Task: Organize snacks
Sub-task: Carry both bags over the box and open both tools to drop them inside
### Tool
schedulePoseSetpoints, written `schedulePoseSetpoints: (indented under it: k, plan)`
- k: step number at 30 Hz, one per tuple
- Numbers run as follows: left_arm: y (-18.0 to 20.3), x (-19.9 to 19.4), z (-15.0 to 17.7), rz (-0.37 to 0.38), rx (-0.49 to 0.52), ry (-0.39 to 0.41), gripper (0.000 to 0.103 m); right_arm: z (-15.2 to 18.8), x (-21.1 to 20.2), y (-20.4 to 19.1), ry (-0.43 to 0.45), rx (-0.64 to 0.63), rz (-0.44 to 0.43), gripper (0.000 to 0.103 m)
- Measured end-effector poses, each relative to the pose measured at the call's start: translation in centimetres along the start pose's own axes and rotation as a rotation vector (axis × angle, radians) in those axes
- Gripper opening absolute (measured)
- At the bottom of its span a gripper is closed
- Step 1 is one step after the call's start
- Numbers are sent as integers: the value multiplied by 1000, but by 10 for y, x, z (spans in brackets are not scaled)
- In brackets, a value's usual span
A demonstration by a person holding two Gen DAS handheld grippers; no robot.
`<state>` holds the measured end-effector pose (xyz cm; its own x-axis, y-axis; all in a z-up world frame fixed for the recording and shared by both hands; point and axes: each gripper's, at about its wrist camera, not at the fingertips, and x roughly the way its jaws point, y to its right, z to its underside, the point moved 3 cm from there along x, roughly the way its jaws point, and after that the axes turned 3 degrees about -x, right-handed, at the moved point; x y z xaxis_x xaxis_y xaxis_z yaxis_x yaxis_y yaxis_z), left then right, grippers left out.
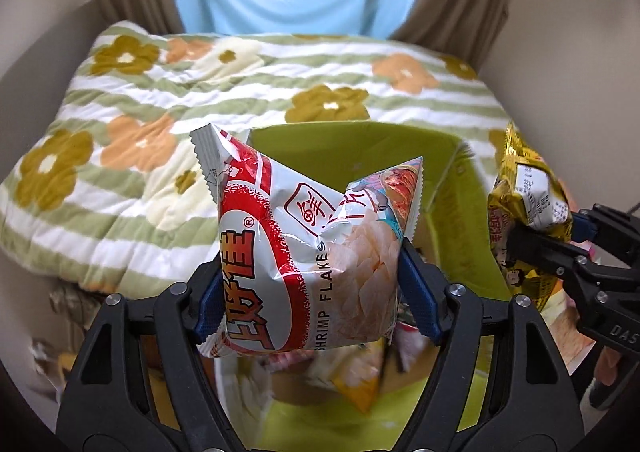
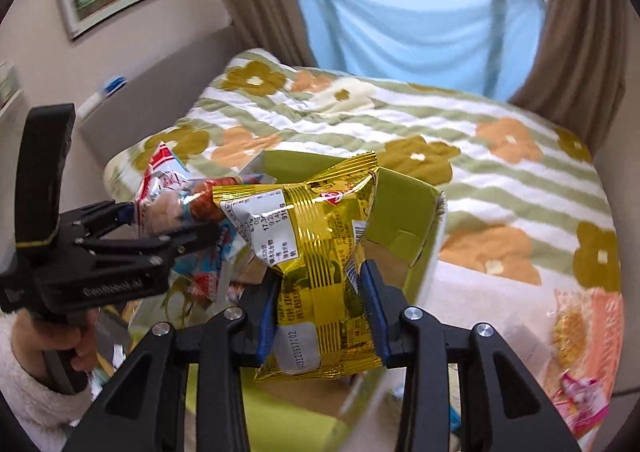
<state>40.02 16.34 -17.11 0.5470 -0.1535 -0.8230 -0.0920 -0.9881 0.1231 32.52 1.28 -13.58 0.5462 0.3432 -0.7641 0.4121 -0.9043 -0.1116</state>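
Two snack packets hang over an open green box (image 1: pixel 460 187) beside a bed, one in each hand-held gripper. Left of the box, a quilt (image 1: pixel 132 123) striped green and white and printed with mustard and orange flowers covers the bed.

Above the box's near left side, the left gripper (image 1: pixel 310 272) has its blue-padded jaws set partly apart, both pads pressing the sides of a shrimp flakes bag (image 1: pixel 296 252). The bag is white with a broad red ring, red Chinese lettering and the words "SHRIMP FLAKES"; pale chips are pictured on its front, its top corners are crumpled and its sealed edges are serrated. In the right wrist view, a hand in a fluffy white sleeve (image 2: pixel 36 392) carries this gripper to the left of the box.

Over the box's right side, the right gripper (image 2: pixel 320 316) is clamped nearly closed on a gold bag (image 2: pixel 320 260), pinching its waist so the foil bulges above and below. The gold bag is shiny, ribbed with darker bands, and bears white printed labels and a barcode.

Inside the box lie blurred packets (image 1: pixel 356 380), one of them yellow. Right of the box, a pink and orange packet (image 2: pixel 588 356) lies apart.
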Motion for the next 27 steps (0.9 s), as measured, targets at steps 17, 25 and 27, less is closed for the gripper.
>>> schedulePoseSetpoints:
  k: [17, 25, 27]
  plan:
    - [-2, 14, 26, -21, 24, -52, 102, -6, 50, 13, -108, 150, 50, 36]
    - [-6, 1, 38, -56, -4, -46, 102, -13, 66, 18, -121, 139, 48, 36]
    - [-9, -3, 40, -61, -10, -40, 102, -11, 69, 18, -130, 141, 41, 38]
